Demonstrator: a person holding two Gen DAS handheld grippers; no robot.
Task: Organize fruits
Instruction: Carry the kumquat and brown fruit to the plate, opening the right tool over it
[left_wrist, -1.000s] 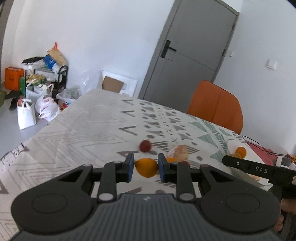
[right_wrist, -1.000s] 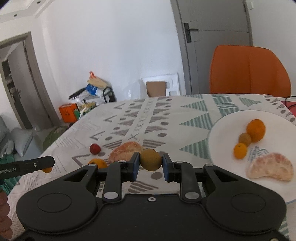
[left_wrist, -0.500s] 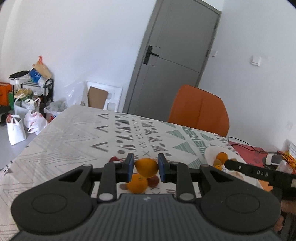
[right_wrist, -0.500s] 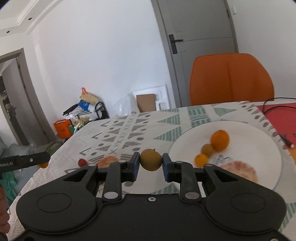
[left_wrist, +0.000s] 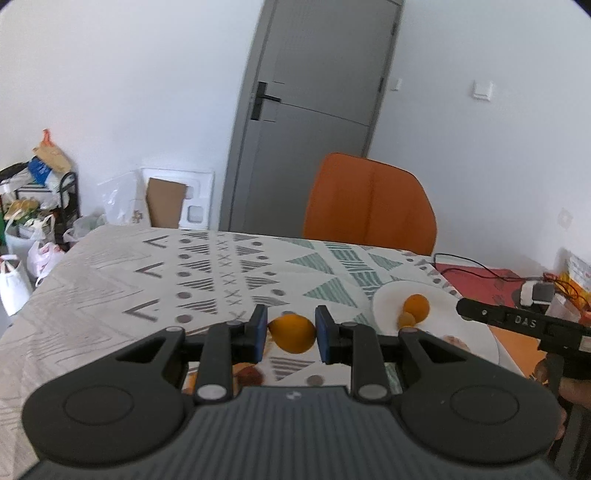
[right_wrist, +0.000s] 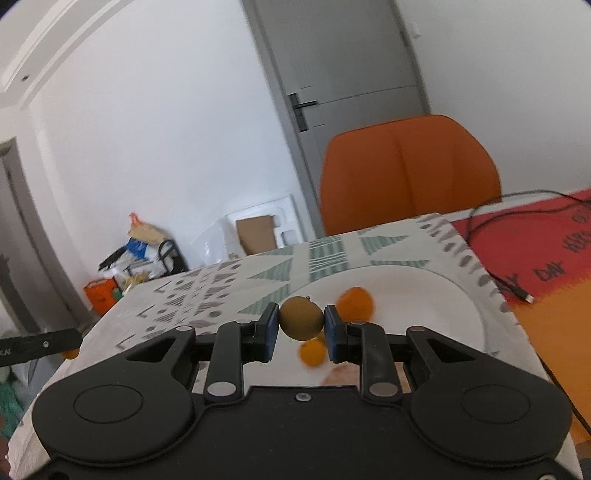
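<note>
Fruits sit in both of your jaws: your left gripper (left_wrist: 289, 334) is clamped on a small orange fruit (left_wrist: 292, 333), raised above the patterned counter (left_wrist: 110, 280), and your right gripper (right_wrist: 300, 328) pinches a brown round fruit (right_wrist: 301, 318) above the near side of the white plate (right_wrist: 424, 295). On that plate lie a tangerine (right_wrist: 355, 303) and a smaller orange fruit (right_wrist: 312, 352), both blurred. Beyond the counter's far edge stands an orange chair (right_wrist: 408, 173), with a grey door (left_wrist: 317, 110) behind it.
</note>
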